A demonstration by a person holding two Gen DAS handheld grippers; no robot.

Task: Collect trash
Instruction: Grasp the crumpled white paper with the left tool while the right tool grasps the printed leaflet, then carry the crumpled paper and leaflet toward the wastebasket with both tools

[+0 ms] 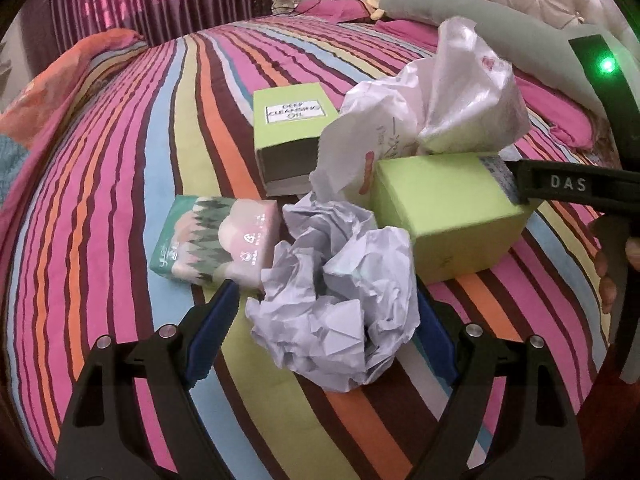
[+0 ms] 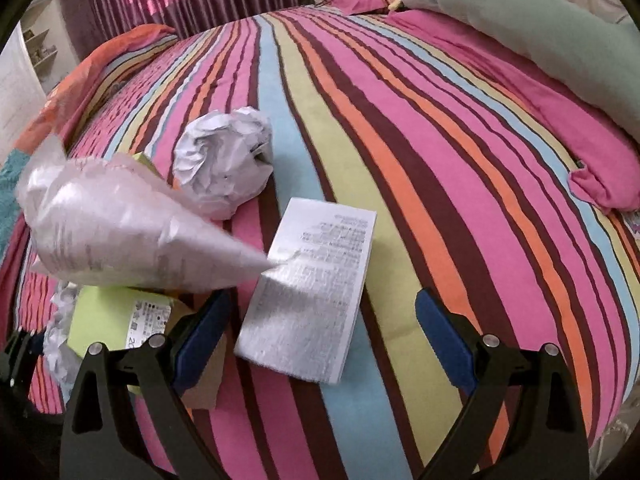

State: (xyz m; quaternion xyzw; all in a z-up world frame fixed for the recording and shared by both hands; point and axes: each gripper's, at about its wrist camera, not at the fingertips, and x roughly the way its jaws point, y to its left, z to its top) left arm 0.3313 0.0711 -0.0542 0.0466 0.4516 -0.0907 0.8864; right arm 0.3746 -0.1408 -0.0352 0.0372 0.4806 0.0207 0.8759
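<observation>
Left wrist view, left gripper (image 1: 326,316) spread around crumpled paper ball (image 1: 340,300), right gripper (image 2: 324,316) spread over flat printed leaflet (image 2: 316,292)

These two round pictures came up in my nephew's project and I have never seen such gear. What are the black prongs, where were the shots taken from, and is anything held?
Each picture comes from a camera on a hand-held two-finger gripper, looking along its fingers at a striped bedspread. In the left wrist view, the left gripper straddles a crumpled paper ball; nearby lie green boxes, a tissue pack and a plastic bag. The right gripper is open over a printed leaflet. Neither clearly grips anything.
</observation>
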